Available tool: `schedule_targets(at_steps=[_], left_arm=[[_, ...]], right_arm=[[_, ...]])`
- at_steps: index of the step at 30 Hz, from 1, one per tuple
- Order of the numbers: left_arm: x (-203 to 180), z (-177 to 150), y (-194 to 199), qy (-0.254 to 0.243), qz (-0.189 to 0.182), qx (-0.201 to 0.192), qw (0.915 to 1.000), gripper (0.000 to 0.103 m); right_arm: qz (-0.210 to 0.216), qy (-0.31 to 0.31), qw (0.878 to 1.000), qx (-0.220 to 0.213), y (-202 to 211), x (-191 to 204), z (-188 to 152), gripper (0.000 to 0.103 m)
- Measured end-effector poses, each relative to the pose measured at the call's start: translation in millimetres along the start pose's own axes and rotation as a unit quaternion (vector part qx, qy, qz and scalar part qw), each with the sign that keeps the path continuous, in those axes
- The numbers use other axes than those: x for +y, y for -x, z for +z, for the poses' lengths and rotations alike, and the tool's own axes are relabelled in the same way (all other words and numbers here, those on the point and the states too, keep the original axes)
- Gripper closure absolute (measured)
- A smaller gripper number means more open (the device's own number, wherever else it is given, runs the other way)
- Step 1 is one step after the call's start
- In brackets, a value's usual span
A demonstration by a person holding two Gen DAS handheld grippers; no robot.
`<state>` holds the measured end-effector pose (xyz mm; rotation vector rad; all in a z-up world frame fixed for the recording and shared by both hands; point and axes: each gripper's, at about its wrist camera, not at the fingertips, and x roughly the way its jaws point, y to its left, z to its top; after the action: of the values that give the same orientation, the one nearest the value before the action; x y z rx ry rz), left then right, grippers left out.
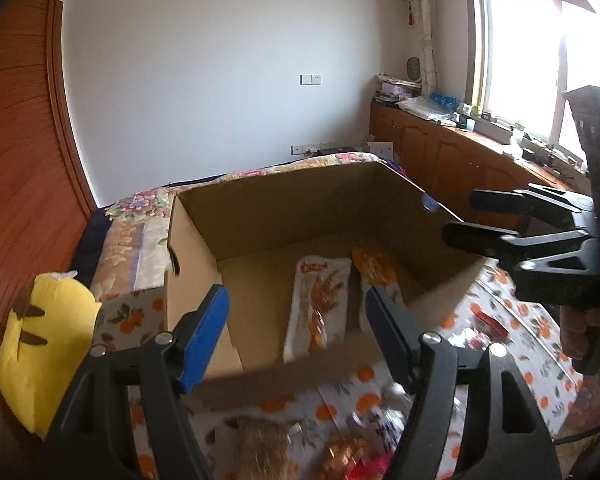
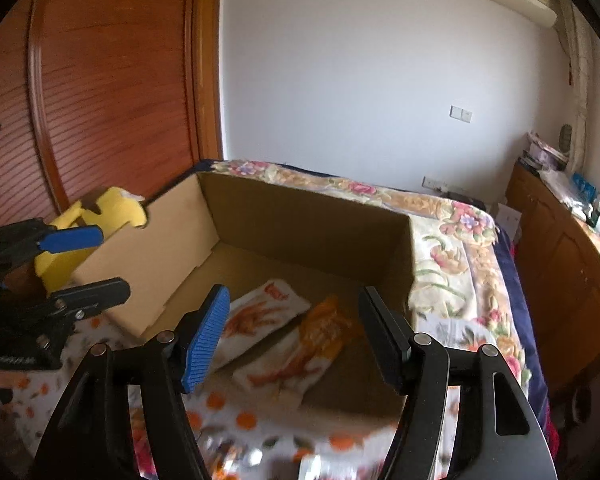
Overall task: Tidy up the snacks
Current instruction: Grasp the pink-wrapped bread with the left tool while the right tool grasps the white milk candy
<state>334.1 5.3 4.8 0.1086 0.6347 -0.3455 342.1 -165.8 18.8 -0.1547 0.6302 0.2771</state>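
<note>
Where cardboard box [image 2: 300, 216] gapes, two snack packets [image 2: 260, 314]

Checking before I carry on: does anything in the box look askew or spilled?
Nothing spilled. Two packets lie flat in the box: the white one straight, the orange-topped one beside it at a slight angle. More snacks wait outside on the cloth.

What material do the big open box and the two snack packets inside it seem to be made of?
Box: brown corrugated cardboard, matte, with folded flaps. White packet and orange packet: probably thin plastic film, printed and slightly glossy, with crinkled, soft edges; blur leaves this uncertain.
</note>
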Motion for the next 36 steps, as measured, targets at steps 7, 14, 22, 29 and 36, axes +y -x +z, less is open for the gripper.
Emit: schedule_targets(at_steps=[7,14,22,29,36], left_arm=[[-18.3,-42.3,34.2,-0.001,-0.010,0.010,0.9999,0.031],[-42.8,-81.6,49.0,-0.007,-0.018,0.030,0.9994,0.032],[-53.6,-116.2,47.2,0.001,-0.026,0.054,0.9982,0.032],[-64.4,-145.8,26.9,0.013,-0.029,0.088,0.9956,0.032],[-67.9,-153.5,16.0,0.017,-0.030,0.104,0.9940,0.031]], right_arm=[[0.013,-0.025,1.000,0.011,48.0,5.5,-53.3,0.034],[0.007,-0.043,0.998,0.041,62.3,10.9,-109.7,0.034],[0.009,-0.068,0.995,0.074,64.0,11.4,-159.1,0.034],[0.003,-0.095,0.992,0.087,57.2,9.6,-197.8,0.035],[0.005,-0.110,0.990,0.088,60.0,6.1,-215.3,0.035]])
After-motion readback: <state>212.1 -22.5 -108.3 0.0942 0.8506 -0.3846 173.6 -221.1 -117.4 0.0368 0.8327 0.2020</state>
